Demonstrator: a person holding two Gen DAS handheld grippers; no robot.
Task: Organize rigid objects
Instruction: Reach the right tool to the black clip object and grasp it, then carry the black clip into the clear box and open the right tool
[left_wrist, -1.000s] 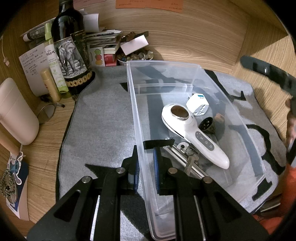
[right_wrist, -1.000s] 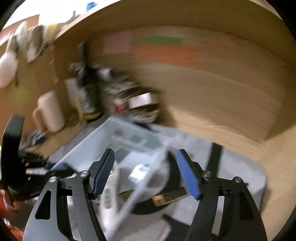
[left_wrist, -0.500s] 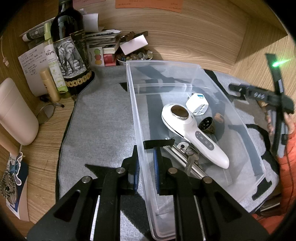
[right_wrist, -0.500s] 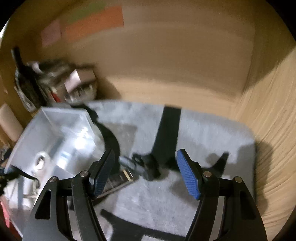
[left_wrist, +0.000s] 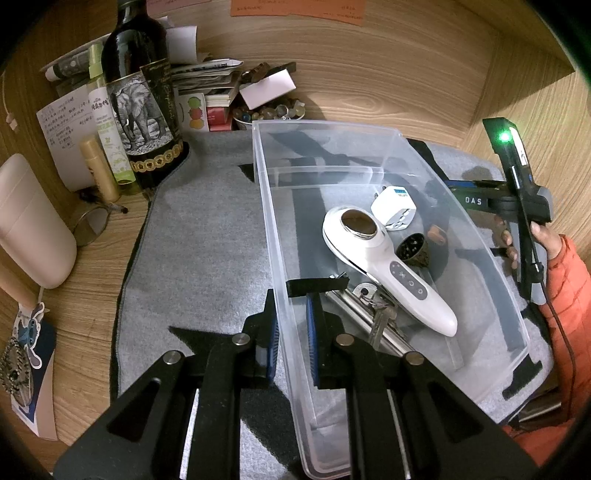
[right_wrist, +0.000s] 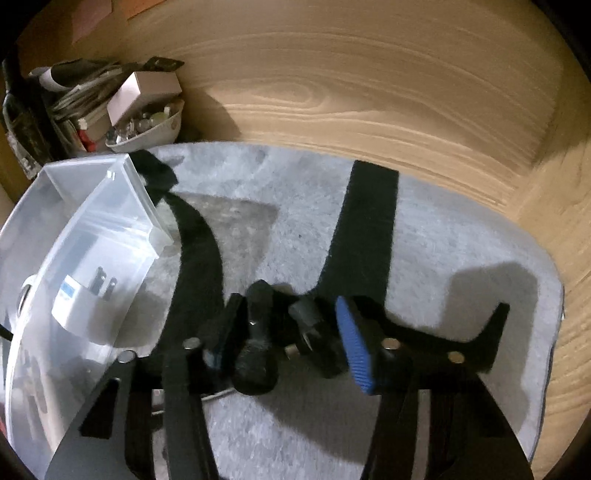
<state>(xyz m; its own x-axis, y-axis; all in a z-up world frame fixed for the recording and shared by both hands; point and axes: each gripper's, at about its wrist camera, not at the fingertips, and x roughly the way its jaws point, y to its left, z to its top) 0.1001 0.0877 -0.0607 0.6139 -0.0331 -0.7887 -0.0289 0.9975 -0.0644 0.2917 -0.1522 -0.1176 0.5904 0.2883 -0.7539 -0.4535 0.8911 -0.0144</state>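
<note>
A clear plastic bin (left_wrist: 266, 206) stands on the grey mat (left_wrist: 199, 258). In it lie a white handheld device (left_wrist: 384, 273), a white plug adapter (left_wrist: 393, 212), a small dark cup (left_wrist: 412, 249), keys (left_wrist: 376, 314) and a metal bar. My left gripper (left_wrist: 291, 332) is shut on the bin's left wall. My right gripper (right_wrist: 284, 343) is open, low over the mat, with a black object (right_wrist: 258, 347) and a second dark piece (right_wrist: 310, 332) between its fingers. The bin (right_wrist: 92, 206) lies to its left.
A dark bottle with an elephant label (left_wrist: 142, 110), tubes, papers and a bowl of small items (left_wrist: 273, 110) crowd the back left. A pink container (left_wrist: 29, 221) and a glass stand at the left. Wooden walls close the back and right. The mat has black stripes (right_wrist: 365, 229).
My right gripper has swung from over the bin to the right and dropped low over the black objects on the mat. My left gripper has kept its hold on the bin wall.
</note>
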